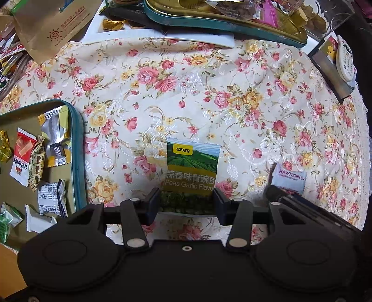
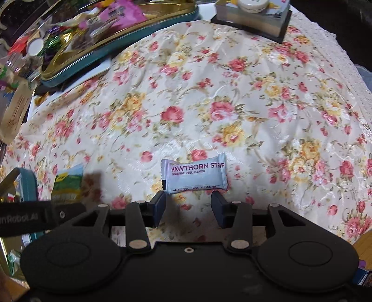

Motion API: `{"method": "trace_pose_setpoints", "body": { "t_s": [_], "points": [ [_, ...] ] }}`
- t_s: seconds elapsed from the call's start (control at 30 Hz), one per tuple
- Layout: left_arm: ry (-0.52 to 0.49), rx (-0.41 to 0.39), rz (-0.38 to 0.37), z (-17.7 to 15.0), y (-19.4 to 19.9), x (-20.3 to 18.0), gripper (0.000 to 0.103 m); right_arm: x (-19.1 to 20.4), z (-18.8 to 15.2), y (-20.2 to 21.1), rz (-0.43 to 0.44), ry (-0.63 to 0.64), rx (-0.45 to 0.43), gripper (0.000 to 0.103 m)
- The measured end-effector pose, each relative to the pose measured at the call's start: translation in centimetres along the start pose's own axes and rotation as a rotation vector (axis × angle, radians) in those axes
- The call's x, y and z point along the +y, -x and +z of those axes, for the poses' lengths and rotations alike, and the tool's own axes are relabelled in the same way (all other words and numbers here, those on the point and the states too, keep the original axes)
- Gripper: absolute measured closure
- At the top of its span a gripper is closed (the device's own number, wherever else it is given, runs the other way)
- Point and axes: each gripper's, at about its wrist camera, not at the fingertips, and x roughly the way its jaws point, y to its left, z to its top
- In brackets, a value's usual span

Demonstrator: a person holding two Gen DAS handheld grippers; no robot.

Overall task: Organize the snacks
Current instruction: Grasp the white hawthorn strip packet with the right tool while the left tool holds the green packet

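Observation:
A green pea packet (image 1: pixel 193 167) marked "Peas Garlic Flavor" lies face up on the floral cloth (image 1: pixel 209 93). My left gripper (image 1: pixel 187 199) points down over its lower end, with both pads against its side edges. A white hawthorn strip packet (image 2: pixel 194 175) lies flat to its right. My right gripper (image 2: pixel 189 199) stands open just short of that packet, whose near edge spans the gap at the fingertips without touching either pad. The right wrist view also shows the pea packet (image 2: pixel 68 183) at the left, and the left wrist view shows the hawthorn packet (image 1: pixel 289 180).
A teal-rimmed gold tin (image 1: pixel 78 151) at the left holds several wrapped snacks. Another teal tin (image 2: pixel 116 44) with more snacks lies tilted at the back. A brown paper bag (image 1: pixel 46 27) sits at the back left. A card stack with a round lid (image 2: pixel 253 18) stands at the back right.

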Motion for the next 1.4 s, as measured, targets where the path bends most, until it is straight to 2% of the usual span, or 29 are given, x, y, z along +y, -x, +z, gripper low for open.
{"method": "trace_pose_setpoints", "body": {
  "t_s": [0.23,0.5,0.6,0.77,0.87,0.97,1.1,1.2,1.33,1.4],
  "points": [
    [-0.003,-0.002,-0.025,0.1,0.3,0.0,0.049,-2.2,1.0,0.3,-0.035,-0.075,-0.003,0.057],
    [0.033,-0.009,-0.023,0.5,0.5,0.9,0.049,-6.6,3.5,3.6,0.107,-0.277,-0.03,0.057],
    [0.029,-0.006,-0.019,0.5,0.4,0.8,0.049,-7.5,3.9,3.6,0.115,-0.318,-0.026,0.057],
    [0.01,-0.001,-0.023,0.2,0.3,0.3,0.049,-7.4,3.9,2.2,0.086,-0.304,-0.029,0.056],
    [0.004,-0.001,-0.025,0.1,0.4,0.3,0.049,-7.6,4.1,1.5,0.109,-0.325,-0.123,0.056],
    [0.0,0.0,-0.027,0.0,0.5,0.4,0.049,-7.3,4.9,0.6,0.064,-0.268,-0.19,0.056],
    [0.008,0.0,-0.032,0.0,0.7,0.7,0.049,-7.7,4.6,0.1,0.05,-0.296,-0.113,0.057],
    [0.016,-0.001,-0.042,0.0,1.0,1.0,0.049,-7.6,4.0,0.3,0.047,-0.281,0.026,0.055],
    [0.016,-0.004,-0.045,-0.1,1.1,1.1,0.049,-7.7,2.7,1.2,0.179,-0.293,0.145,0.055],
    [0.02,-0.002,-0.039,-0.1,1.0,1.3,0.049,-7.6,2.8,1.9,0.209,-0.298,0.129,0.055]
  ]
}}
